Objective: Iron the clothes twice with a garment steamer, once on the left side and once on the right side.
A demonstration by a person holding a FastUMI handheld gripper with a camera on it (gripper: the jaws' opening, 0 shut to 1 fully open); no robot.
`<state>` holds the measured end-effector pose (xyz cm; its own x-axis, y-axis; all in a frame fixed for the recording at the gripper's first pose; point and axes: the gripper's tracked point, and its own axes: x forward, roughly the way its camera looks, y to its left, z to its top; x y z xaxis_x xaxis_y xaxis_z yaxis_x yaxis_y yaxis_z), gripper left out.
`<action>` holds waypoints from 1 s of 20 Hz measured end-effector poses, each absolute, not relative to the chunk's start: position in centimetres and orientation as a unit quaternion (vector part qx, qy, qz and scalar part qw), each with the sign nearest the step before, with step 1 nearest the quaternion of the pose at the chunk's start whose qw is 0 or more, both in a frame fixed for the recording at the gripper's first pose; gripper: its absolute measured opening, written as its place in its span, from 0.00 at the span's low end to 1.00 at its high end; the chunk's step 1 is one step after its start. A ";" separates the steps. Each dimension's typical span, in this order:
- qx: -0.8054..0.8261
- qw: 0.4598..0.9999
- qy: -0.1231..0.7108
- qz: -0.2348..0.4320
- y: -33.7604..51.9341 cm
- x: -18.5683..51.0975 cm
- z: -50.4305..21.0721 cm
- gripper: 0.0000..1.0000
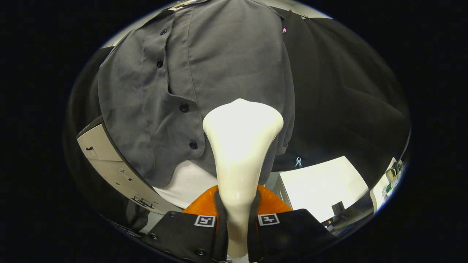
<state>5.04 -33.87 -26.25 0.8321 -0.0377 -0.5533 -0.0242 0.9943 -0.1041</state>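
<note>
Upright between the fingers, the garment steamer (241,146) faced the hanging shirt (204,73).

Both fingers of the gripper (237,223) were pressed against the steamer's narrow handle, one on each side, pinching it. Its wide cream head rose just ahead of them and stood at the shirt's lower front, to the right of the button placket (179,106), though whether head and cloth touched could not be told. The grey shirt hung in front of the black cloth (347,91), its hem loose above a white surface (186,182). A small clip (298,162) was on the black cloth near the shirt's lower right edge.
</note>
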 end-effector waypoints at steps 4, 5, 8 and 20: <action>-0.052 0.958 0.281 -0.006 -33.1 4.4 -23.8 0.29; -0.051 0.960 0.276 -0.006 -32.7 4.3 -23.0 0.28; -0.053 0.965 0.257 -0.007 -31.2 4.0 -19.9 0.28; -0.045 0.988 0.150 0.003 -22.0 -0.1 -5.2 0.28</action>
